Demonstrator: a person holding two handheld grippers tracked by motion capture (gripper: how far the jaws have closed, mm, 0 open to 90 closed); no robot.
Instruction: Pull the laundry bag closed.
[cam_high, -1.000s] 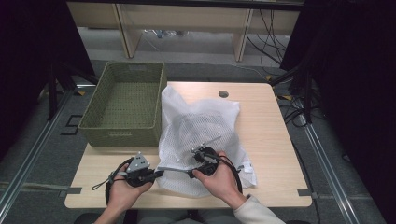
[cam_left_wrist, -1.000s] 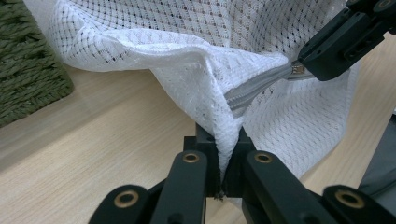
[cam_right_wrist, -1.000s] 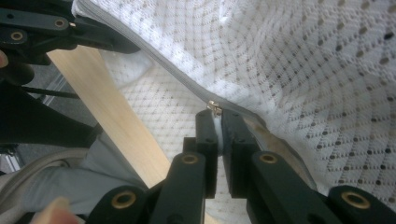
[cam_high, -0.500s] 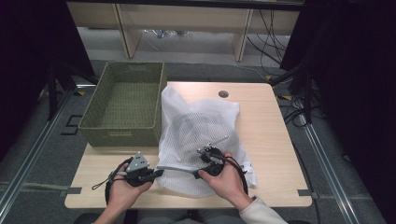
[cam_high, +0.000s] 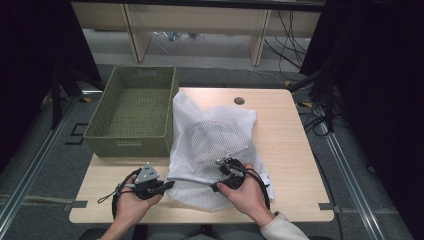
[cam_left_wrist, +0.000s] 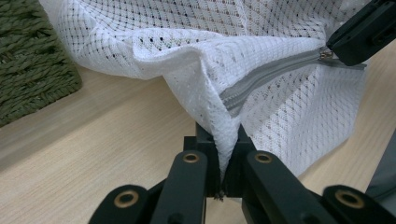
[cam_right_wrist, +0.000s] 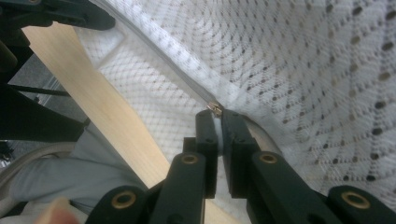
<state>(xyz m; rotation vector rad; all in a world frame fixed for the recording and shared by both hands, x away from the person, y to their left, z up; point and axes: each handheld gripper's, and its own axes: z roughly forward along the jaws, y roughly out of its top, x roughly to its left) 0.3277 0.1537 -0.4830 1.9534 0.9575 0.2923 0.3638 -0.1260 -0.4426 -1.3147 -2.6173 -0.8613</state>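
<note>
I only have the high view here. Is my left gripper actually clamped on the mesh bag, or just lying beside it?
Observer: The left gripper is shut on a fold of the mesh bag, at the end of the grey zipper.
Operator: And the right one?
Observer: The right gripper is shut on the zipper pull.
Operator: Is the zipper slack between them?
Observer: No, it runs fairly straight between them, with the cloth bunched at the left jaws.

Your left hand-held gripper, black with brass pivot pins, grey three-cornered plate on top, black cable looping beneath, pale grey sleeve on your right
</note>
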